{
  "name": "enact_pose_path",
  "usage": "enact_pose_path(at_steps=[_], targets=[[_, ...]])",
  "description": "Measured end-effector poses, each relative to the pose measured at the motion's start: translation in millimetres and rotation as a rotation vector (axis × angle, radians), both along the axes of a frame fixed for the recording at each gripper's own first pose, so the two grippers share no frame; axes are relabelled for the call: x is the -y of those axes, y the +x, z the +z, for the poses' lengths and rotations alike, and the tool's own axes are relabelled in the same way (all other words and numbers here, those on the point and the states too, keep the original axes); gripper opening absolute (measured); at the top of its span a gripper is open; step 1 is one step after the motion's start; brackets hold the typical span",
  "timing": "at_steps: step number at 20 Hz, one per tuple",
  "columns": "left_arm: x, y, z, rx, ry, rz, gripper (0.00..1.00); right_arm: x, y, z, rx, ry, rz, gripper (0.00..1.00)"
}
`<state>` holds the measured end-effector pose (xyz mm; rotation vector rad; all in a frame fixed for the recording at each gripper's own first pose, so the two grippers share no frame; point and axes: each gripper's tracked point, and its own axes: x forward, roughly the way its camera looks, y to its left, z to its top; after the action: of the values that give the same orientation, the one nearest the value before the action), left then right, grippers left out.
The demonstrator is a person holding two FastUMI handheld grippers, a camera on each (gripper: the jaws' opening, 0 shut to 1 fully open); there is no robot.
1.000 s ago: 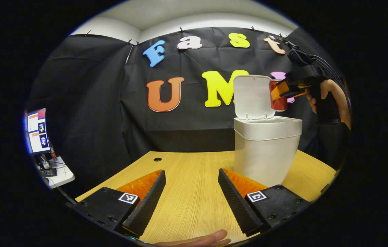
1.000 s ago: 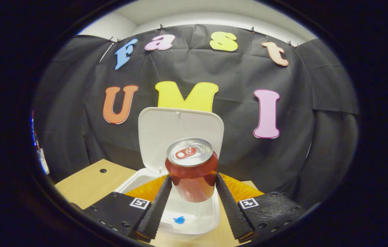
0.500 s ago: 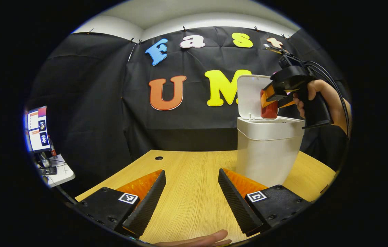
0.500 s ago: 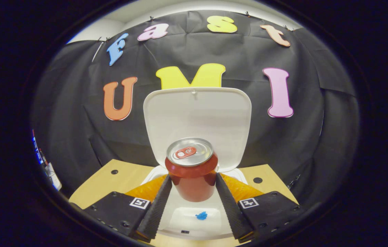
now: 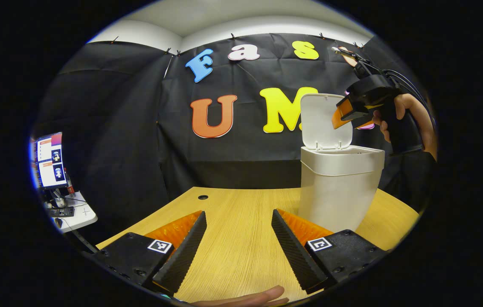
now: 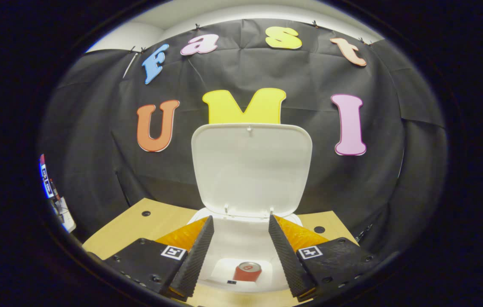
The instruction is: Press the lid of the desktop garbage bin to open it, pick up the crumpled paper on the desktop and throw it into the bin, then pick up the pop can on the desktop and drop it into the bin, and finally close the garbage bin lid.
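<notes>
Bin [image 5: 337, 187]: white, upright on the bench [image 5: 241, 238], toward its right side; lid [image 6: 252, 170] raised and standing near vertical behind the mouth, so the opening is free for dropping

Can [image 6: 248, 271]: red, lying low inside the bin, top end facing up toward the right gripper view; well apart from either set of tongs

Right tongs [image 6: 240, 249]: released, jaws spread with nothing between them, poised directly above the bin mouth, a position that suits a drop straight down. In the left gripper view they show above the bin's rim, held by a hand [image 5: 403, 119] with cables trailing behind

Left tongs [image 5: 238, 245]: released, empty, held low over bare bench left of the bin, clear of the working side

Task standing, as judged: can binned, lid closing remains

Obscured: crumpled paper not made out, possibly under or behind the can; bin floor mostly cut off by the right tongs and rim. A fingertip [image 5: 263, 296] at the lower edge is cropped. Side desk with screen [image 5: 47, 160] too small to read
</notes>
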<state>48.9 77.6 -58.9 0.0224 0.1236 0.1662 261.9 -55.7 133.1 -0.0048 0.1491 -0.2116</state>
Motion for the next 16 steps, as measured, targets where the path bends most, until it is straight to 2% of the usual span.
enact_pose_path(at_steps=[4,7,10,12,16], targets=[[-2,-2,2,0.002,0.003,0.0,0.99,-3,-9,26,0.049,-0.001,0.004,0.81],[-9,-5,-1,-0.016,0.008,0.041,0.99,-5,-10,51,0.092,-0.016,0.004,0.84],[-7,-6,11,0.025,0.037,0.043,0.99,-3,-5,81,0.146,-0.079,-0.02,0.9],[-4,-7,13,0.037,0.032,0.032,0.99,-10,0,94,0.184,-0.049,-0.014,0.94],[-11,-6,8,0.02,0.051,0.071,0.99,-19,13,129,0.255,-0.111,-0.044,0.94]])
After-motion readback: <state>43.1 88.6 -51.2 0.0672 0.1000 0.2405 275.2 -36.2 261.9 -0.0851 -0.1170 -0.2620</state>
